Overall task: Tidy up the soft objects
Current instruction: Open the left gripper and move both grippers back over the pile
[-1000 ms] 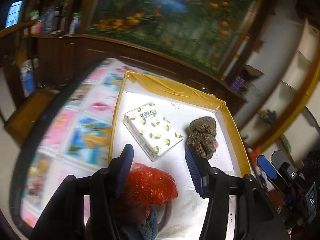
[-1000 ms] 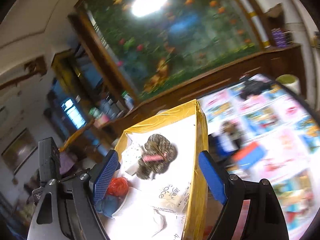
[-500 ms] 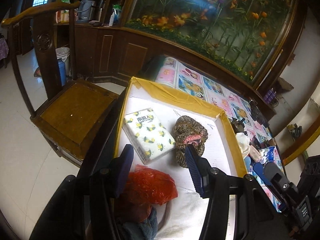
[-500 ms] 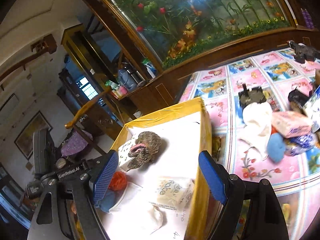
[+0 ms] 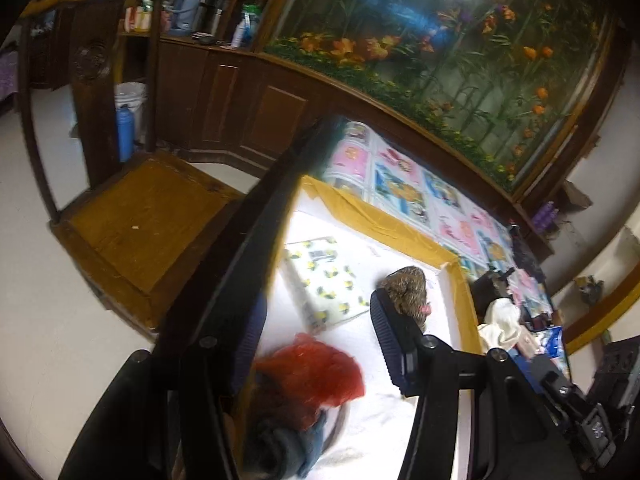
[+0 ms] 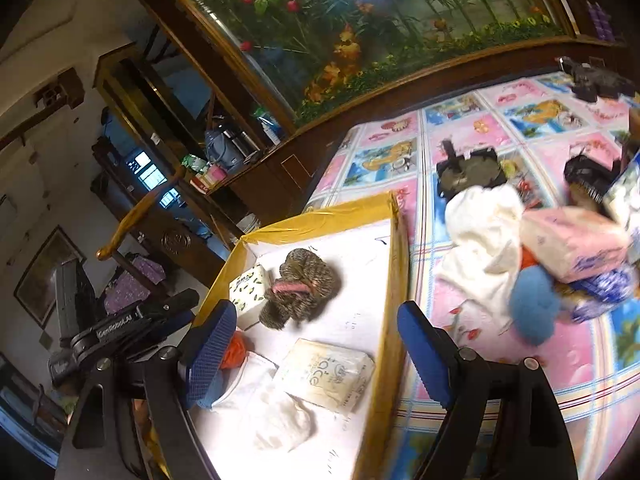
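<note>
A white box with yellow taped rim (image 5: 380,224) (image 6: 394,264) holds a lemon-print tissue pack (image 5: 324,280) (image 6: 248,288), a brown knitted hat (image 5: 408,292) (image 6: 308,284), a red bag (image 5: 316,372), a blue cloth (image 5: 288,452), a "face" tissue pack (image 6: 328,376) and a white cloth (image 6: 280,420). My left gripper (image 5: 316,352) is open and empty over the box's near-left end. My right gripper (image 6: 312,356) is open and empty above the box's right rim. On the table lie a white cloth (image 6: 484,240), a blue puff (image 6: 534,304) and a pink tissue pack (image 6: 576,244).
The table has a colourful cartoon cloth (image 6: 480,132). Dark objects (image 6: 468,172) lie on it behind the soft pile. A wooden chair (image 5: 140,216) stands left of the box. A wood-framed flower mural (image 5: 440,40) lines the back.
Both grippers have swung: the left view turned further left toward the chair, the right view turned right, bringing the soft pile on the table closer. Both stay open and empty.
</note>
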`<control>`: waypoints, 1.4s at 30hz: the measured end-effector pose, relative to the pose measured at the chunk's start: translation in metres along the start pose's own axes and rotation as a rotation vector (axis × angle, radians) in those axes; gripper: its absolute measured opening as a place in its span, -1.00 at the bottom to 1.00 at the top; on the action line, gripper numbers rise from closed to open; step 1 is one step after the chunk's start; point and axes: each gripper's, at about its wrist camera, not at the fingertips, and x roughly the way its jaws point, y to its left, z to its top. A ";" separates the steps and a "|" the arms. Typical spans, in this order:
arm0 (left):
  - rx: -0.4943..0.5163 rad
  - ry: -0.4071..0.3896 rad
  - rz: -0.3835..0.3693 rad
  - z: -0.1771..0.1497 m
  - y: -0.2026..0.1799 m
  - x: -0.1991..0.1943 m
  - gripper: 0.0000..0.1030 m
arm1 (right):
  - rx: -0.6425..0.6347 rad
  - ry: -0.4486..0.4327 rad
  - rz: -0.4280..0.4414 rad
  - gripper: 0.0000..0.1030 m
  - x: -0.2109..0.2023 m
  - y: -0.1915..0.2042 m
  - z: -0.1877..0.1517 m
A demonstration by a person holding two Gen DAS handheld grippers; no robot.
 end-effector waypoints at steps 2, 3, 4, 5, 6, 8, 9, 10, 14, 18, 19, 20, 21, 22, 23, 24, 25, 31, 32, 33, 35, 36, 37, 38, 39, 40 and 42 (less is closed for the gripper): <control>0.011 -0.050 0.028 -0.004 -0.003 -0.024 0.03 | -0.035 0.004 -0.003 0.68 -0.015 -0.007 0.001; 0.023 -0.071 0.044 -0.007 -0.005 -0.034 0.03 | -0.042 0.008 0.006 0.68 -0.028 -0.015 0.004; 0.038 -0.094 0.033 -0.010 -0.009 -0.047 0.03 | -0.039 0.011 0.014 0.68 -0.037 -0.022 0.004; 0.050 -0.113 0.011 -0.014 -0.016 -0.061 0.04 | -0.033 0.015 0.012 0.68 -0.048 -0.032 0.006; 0.065 -0.122 0.001 -0.018 -0.022 -0.071 0.04 | -0.028 0.020 0.003 0.68 -0.063 -0.046 0.010; 0.110 -0.127 -0.060 -0.030 -0.044 -0.087 0.11 | -0.018 0.007 -0.018 0.68 -0.086 -0.066 0.015; 0.128 -0.121 -0.114 -0.038 -0.058 -0.091 0.17 | -0.003 -0.011 -0.050 0.68 -0.101 -0.081 0.019; 0.138 -0.112 -0.164 -0.046 -0.072 -0.092 0.33 | 0.028 -0.026 -0.066 0.68 -0.115 -0.098 0.023; 0.282 -0.021 -0.304 -0.081 -0.153 -0.076 0.39 | 0.121 -0.108 -0.111 0.68 -0.159 -0.153 0.034; 0.341 0.092 -0.387 -0.111 -0.230 -0.029 0.39 | 0.156 -0.130 -0.253 0.74 -0.177 -0.214 0.053; 0.344 0.122 -0.390 -0.113 -0.245 -0.017 0.39 | 0.176 -0.130 -0.289 0.73 -0.178 -0.230 0.059; 0.347 0.147 -0.390 -0.117 -0.260 -0.001 0.39 | 0.196 -0.117 -0.321 0.73 -0.176 -0.247 0.067; 0.354 0.166 -0.382 -0.121 -0.272 0.012 0.38 | 0.210 -0.098 -0.336 0.73 -0.173 -0.260 0.076; 0.365 0.200 -0.379 -0.127 -0.284 0.029 0.38 | 0.216 -0.081 -0.346 0.73 -0.168 -0.274 0.086; 0.380 0.218 -0.372 -0.134 -0.292 0.042 0.38 | 0.212 -0.080 -0.353 0.73 -0.166 -0.282 0.092; 0.399 0.223 -0.349 -0.140 -0.298 0.054 0.38 | 0.198 -0.080 -0.361 0.73 -0.161 -0.292 0.100; 0.407 0.226 -0.327 -0.145 -0.301 0.063 0.38 | 0.184 -0.081 -0.342 0.73 -0.156 -0.301 0.106; 0.351 0.248 -0.296 -0.150 -0.292 0.095 0.38 | 0.200 -0.138 -0.226 0.73 -0.151 -0.319 0.082; 0.355 0.211 -0.299 -0.149 -0.293 0.092 0.38 | 0.178 -0.115 -0.229 0.73 -0.145 -0.317 0.080; 0.371 0.186 -0.293 -0.150 -0.296 0.090 0.38 | 0.157 -0.091 -0.234 0.73 -0.139 -0.314 0.081; 0.391 0.190 -0.314 -0.150 -0.298 0.089 0.38 | 0.098 -0.131 -0.214 0.73 -0.145 -0.303 0.079; 0.395 0.188 -0.312 -0.150 -0.298 0.088 0.38 | 0.074 -0.146 -0.227 0.73 -0.148 -0.297 0.078; 0.396 0.186 -0.313 -0.148 -0.298 0.088 0.38 | 0.065 -0.139 -0.224 0.73 -0.146 -0.295 0.076; 0.394 0.188 -0.319 -0.148 -0.297 0.088 0.38 | 0.065 -0.127 -0.215 0.73 -0.145 -0.294 0.075; 0.389 0.192 -0.321 -0.148 -0.297 0.089 0.38 | 0.062 -0.110 -0.213 0.73 -0.142 -0.293 0.075; 0.386 0.199 -0.321 -0.148 -0.297 0.090 0.38 | 0.059 -0.110 -0.215 0.73 -0.143 -0.292 0.075; 0.381 0.220 -0.318 -0.147 -0.298 0.095 0.38 | 0.072 -0.108 -0.218 0.73 -0.142 -0.295 0.075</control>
